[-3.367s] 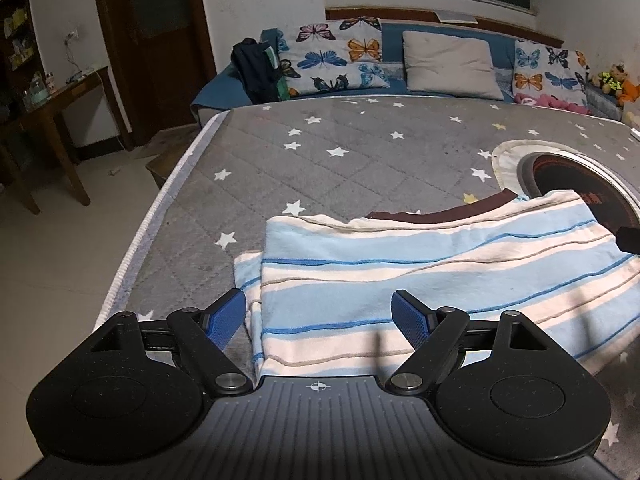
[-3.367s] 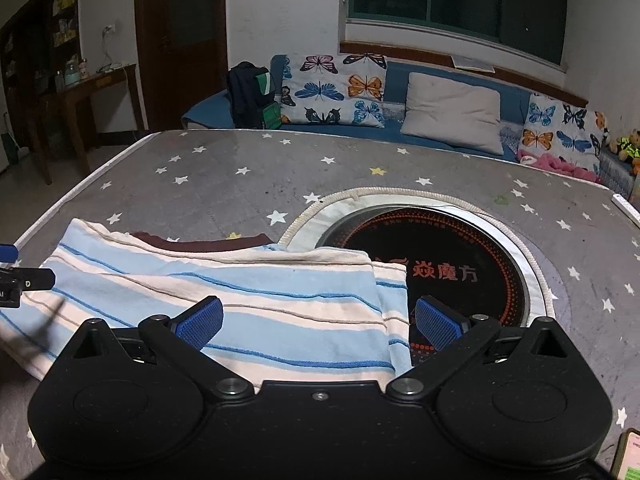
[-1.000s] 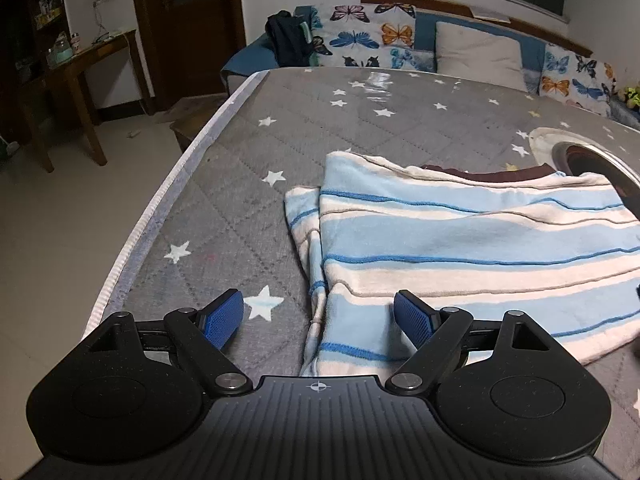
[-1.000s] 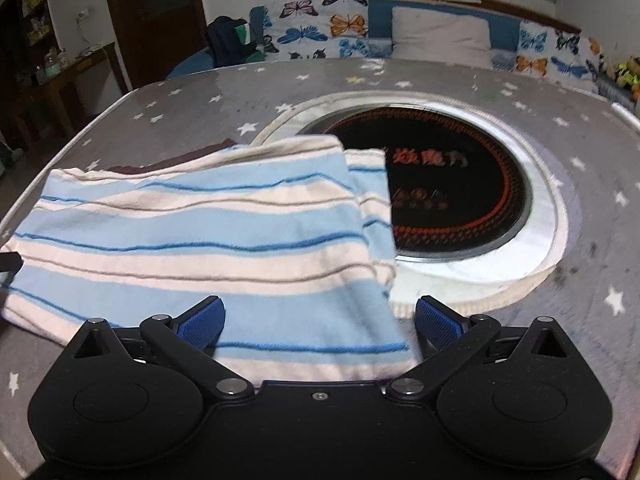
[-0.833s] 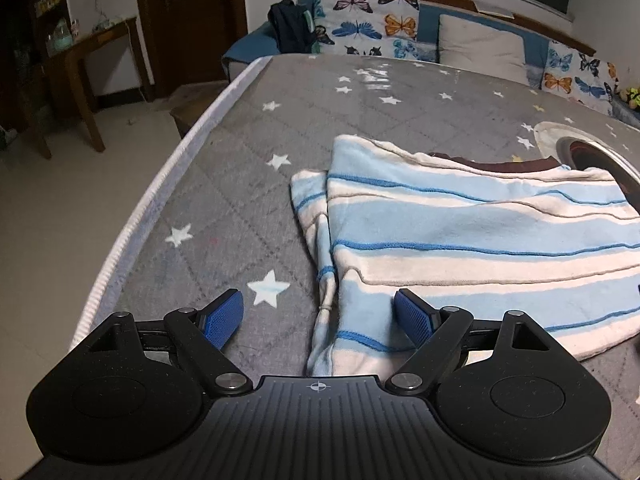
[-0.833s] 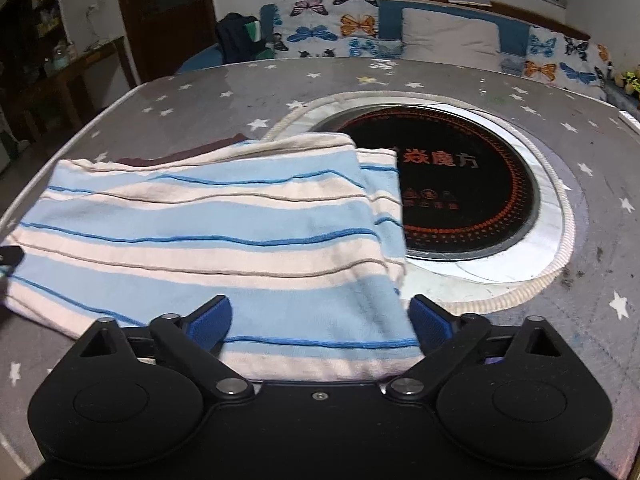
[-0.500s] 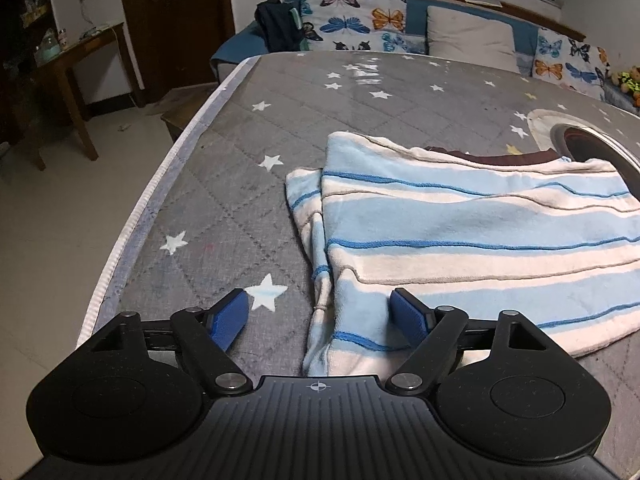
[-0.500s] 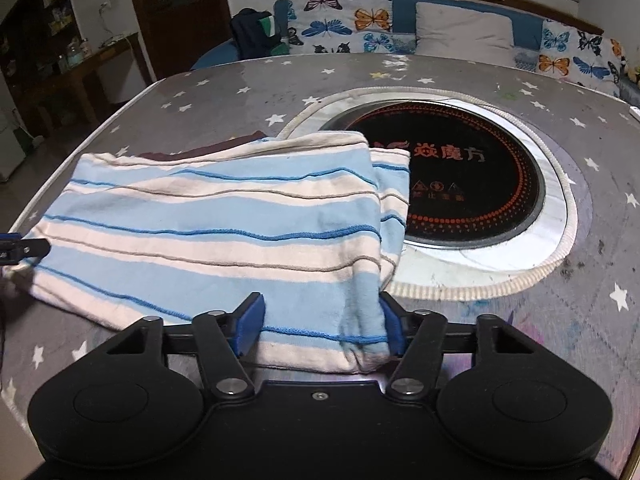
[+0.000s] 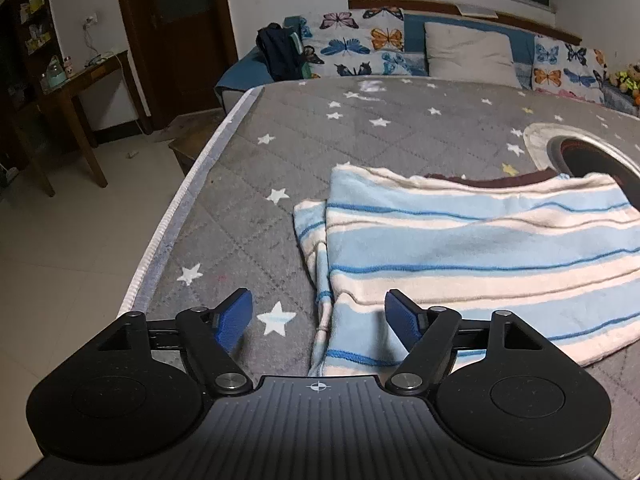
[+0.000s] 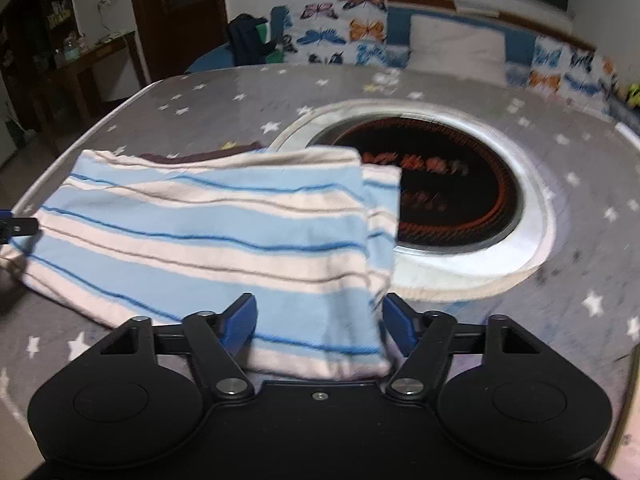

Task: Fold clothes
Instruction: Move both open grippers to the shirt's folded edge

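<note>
Left hand-held gripper (image 9: pixel 318 318) wide over shirt (image 9: pixel 472 256) near-left corner; right hand-held gripper (image 10: pixel 318 320) half-closed around near-right corner.

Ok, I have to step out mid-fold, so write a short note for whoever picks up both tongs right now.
Left tongs: open, straddling the near left corner of the striped garment, not clamped.
Right tongs: jaws partly closed around the garment's near right corner; a firm grip cannot be confirmed, as the view is blurred.
The garment lies on the star-print table cover, its right end overlapping the round cooktop.
Done: sides folded in, forming a long band.
Left: secure both near corners and fold it over.
</note>
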Demonstrator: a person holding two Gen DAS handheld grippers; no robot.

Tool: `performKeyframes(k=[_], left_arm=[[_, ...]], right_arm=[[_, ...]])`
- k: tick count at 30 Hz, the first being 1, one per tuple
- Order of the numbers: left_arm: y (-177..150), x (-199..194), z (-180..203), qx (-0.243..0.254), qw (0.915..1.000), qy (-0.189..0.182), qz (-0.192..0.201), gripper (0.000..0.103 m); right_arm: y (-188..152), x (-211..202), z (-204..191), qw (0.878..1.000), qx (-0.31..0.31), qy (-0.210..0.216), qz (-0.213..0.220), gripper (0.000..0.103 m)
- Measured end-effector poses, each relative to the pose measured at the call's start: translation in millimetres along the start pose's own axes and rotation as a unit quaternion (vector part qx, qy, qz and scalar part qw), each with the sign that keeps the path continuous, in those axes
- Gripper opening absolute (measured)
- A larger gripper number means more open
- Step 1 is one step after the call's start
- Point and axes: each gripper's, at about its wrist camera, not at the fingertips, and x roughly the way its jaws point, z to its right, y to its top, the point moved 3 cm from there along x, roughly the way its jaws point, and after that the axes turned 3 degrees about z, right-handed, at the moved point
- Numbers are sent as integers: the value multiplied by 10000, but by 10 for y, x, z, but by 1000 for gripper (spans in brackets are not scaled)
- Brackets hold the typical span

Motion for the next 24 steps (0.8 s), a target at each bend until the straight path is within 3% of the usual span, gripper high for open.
performKeyframes(k=[6,24], left_arm=[[83,22,-22,-90,9999,-5,98,79],[390,685,-85,-219,9992,-208,-275,79]], right_arm=[[113,102,32,10000,26,-33,68,84],[433,777,216,9984,535,147,-67,84]])
